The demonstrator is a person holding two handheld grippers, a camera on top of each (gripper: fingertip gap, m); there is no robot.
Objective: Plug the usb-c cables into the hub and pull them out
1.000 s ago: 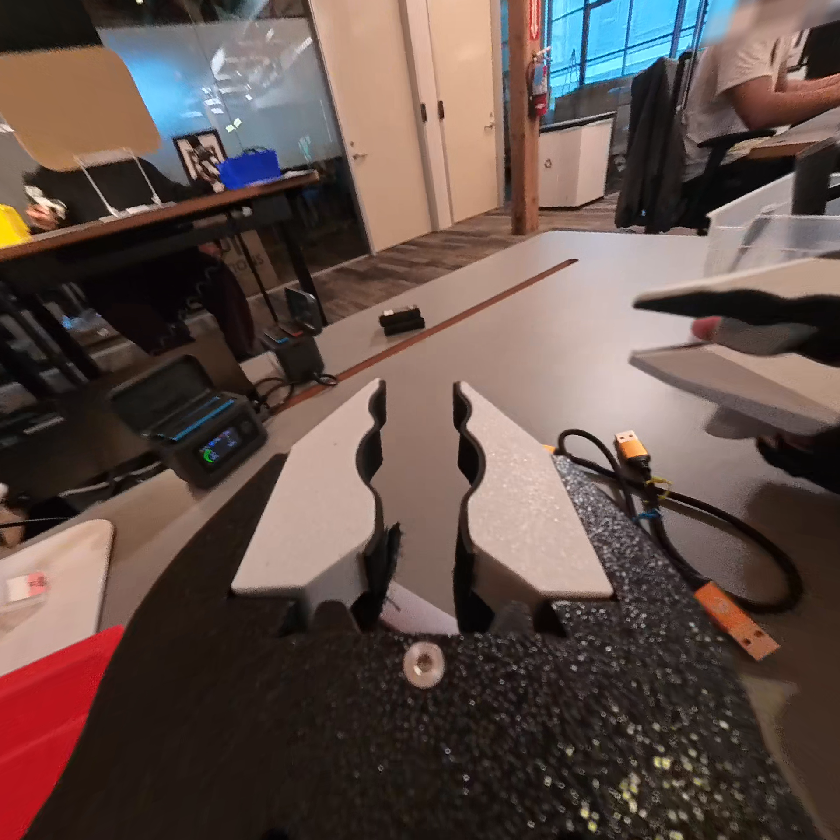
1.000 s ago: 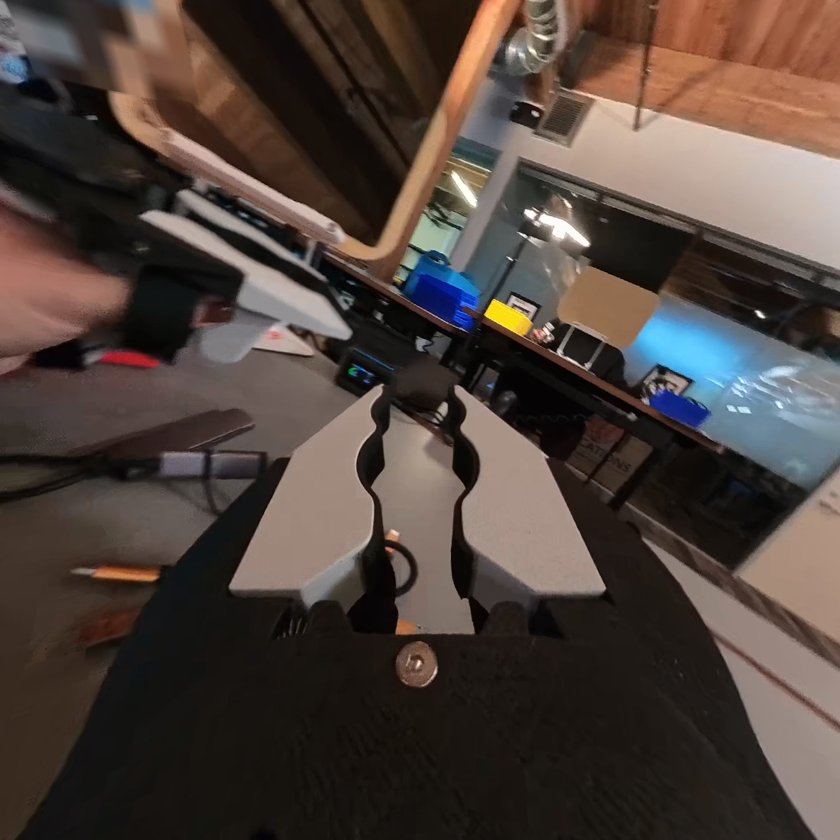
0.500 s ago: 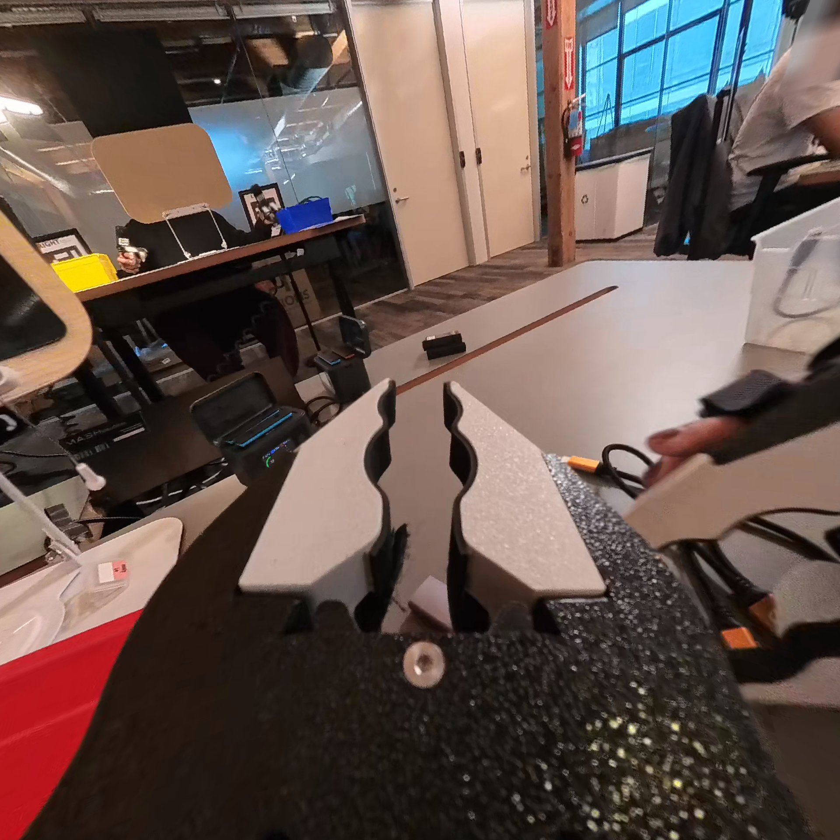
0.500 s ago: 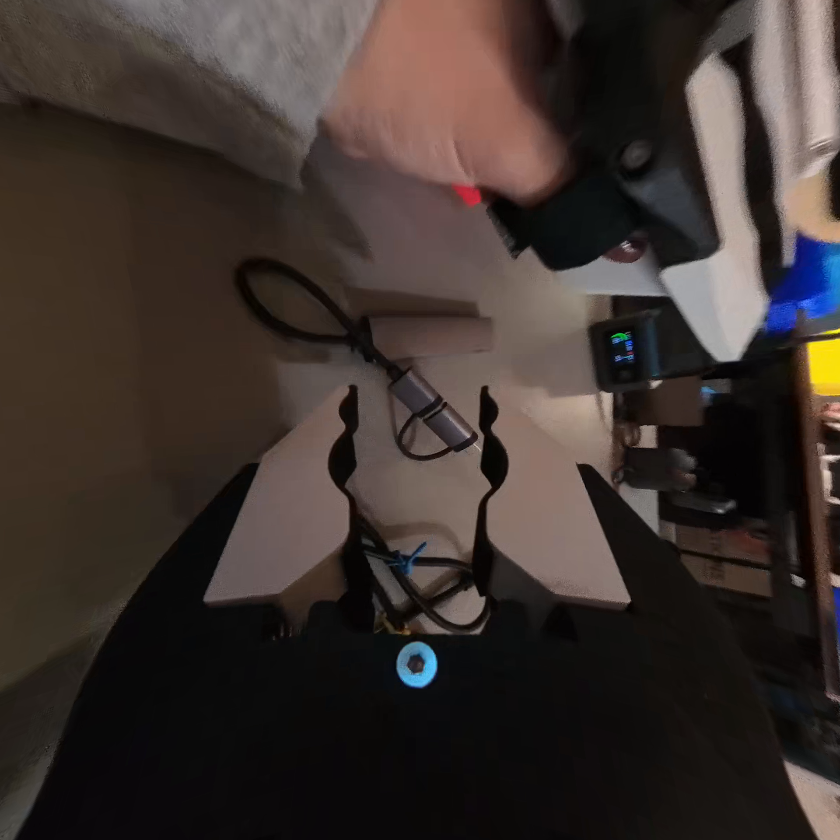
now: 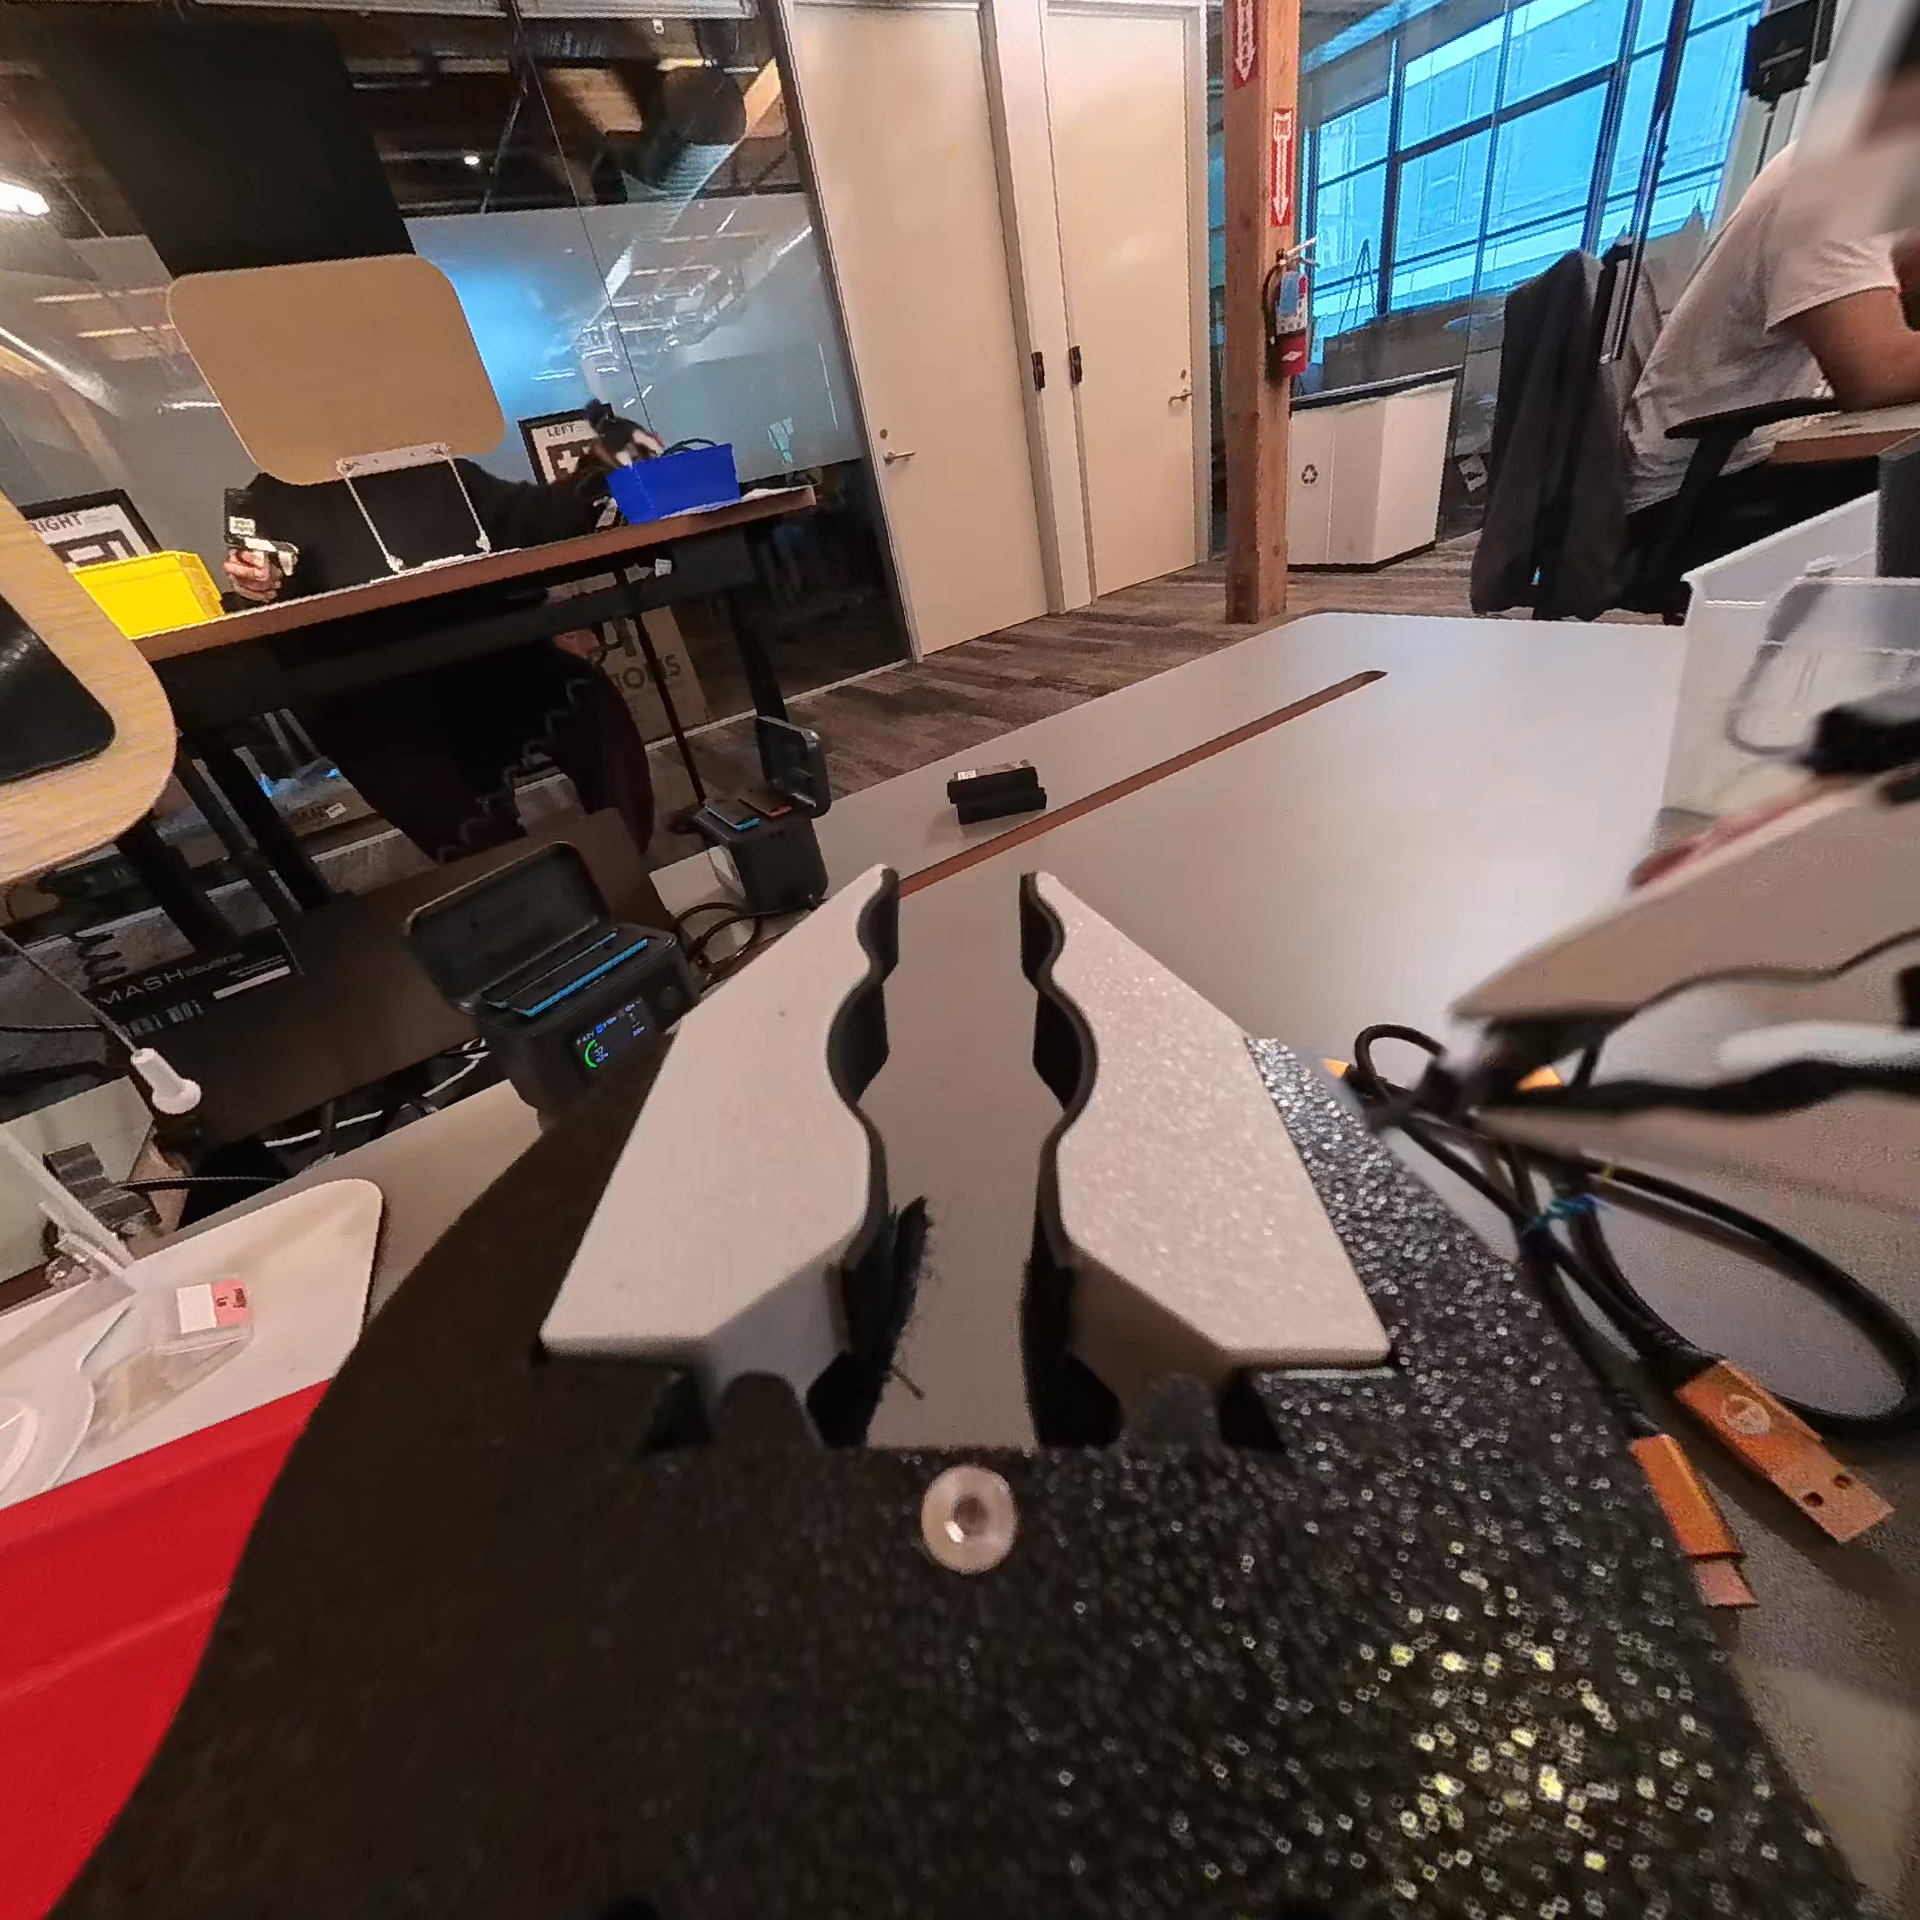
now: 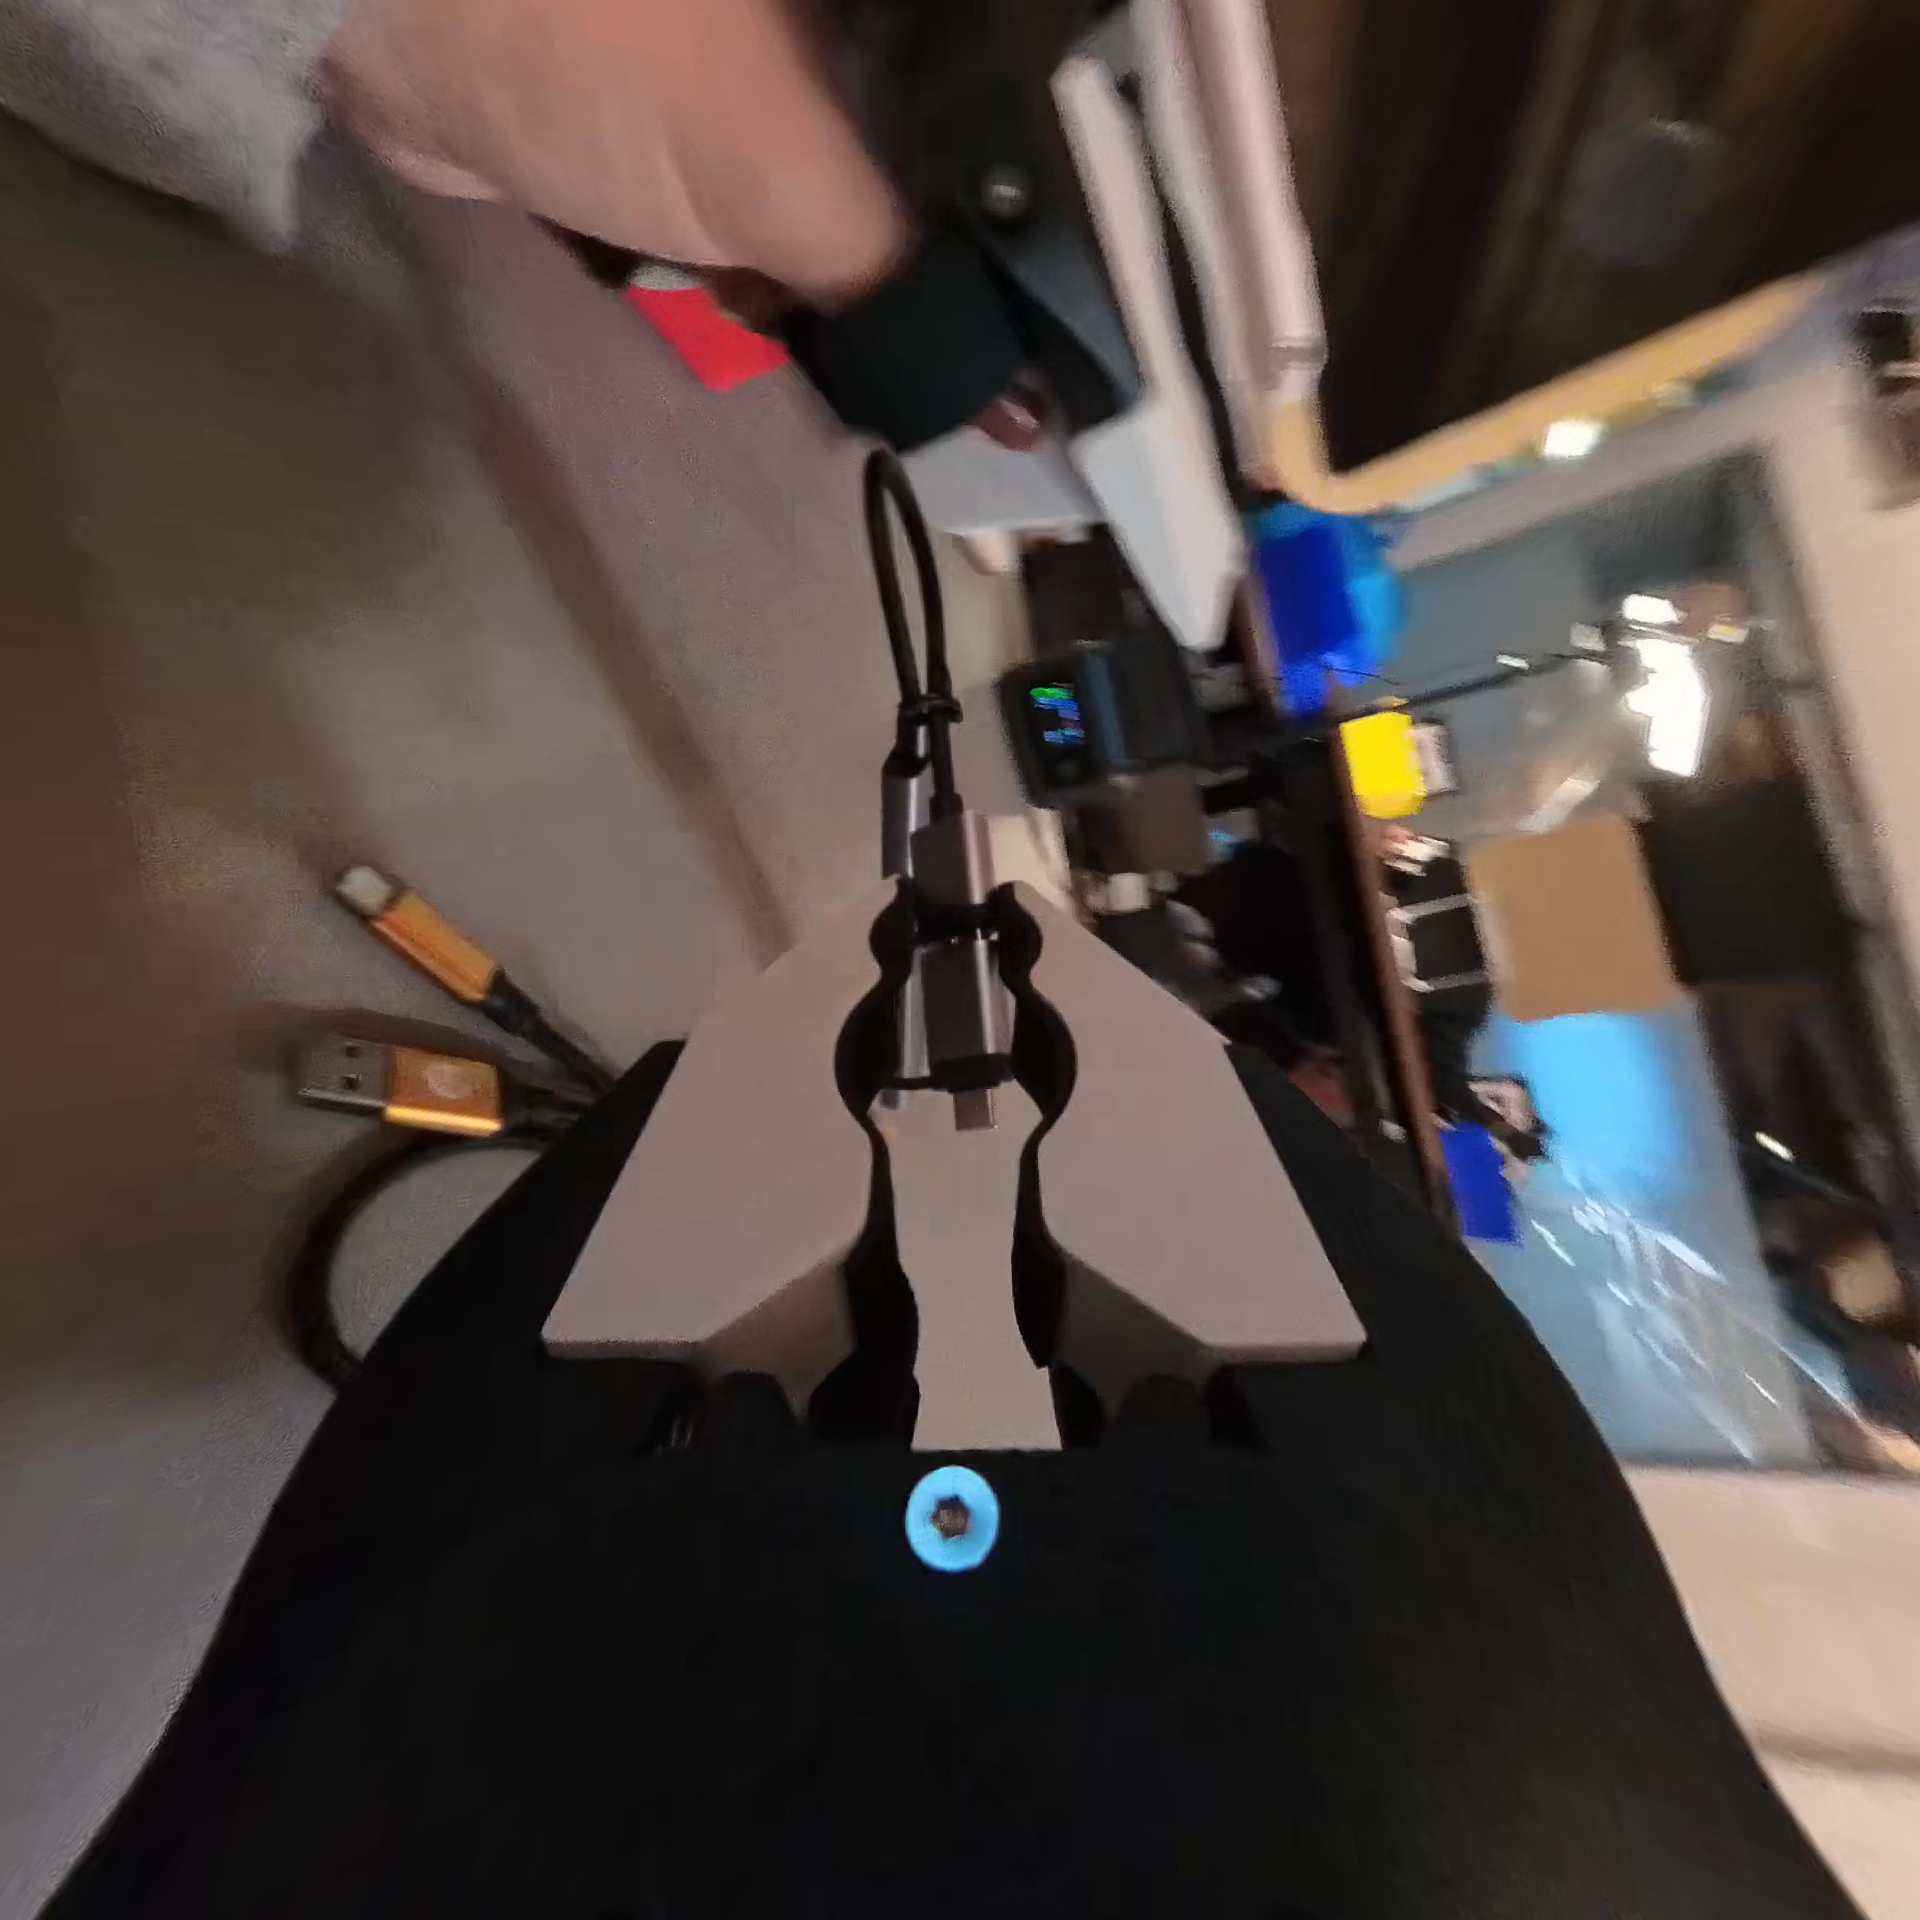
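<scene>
Grey plug (image 6: 961, 997) pinched in right tongs (image 6: 958, 914).

A smooth grey table (image 5: 1351, 831) carries orange-plugged black cables (image 5: 1725, 1403), a small black block (image 5: 995, 792) and a dark charging case (image 5: 566, 997).

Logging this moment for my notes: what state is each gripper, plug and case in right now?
Left gripper: open, empty.
Right gripper: closed on the grey plug.
Orange plugs: unplugged, lying on the table.
Charging case: lid up, screen lit.
</scene>
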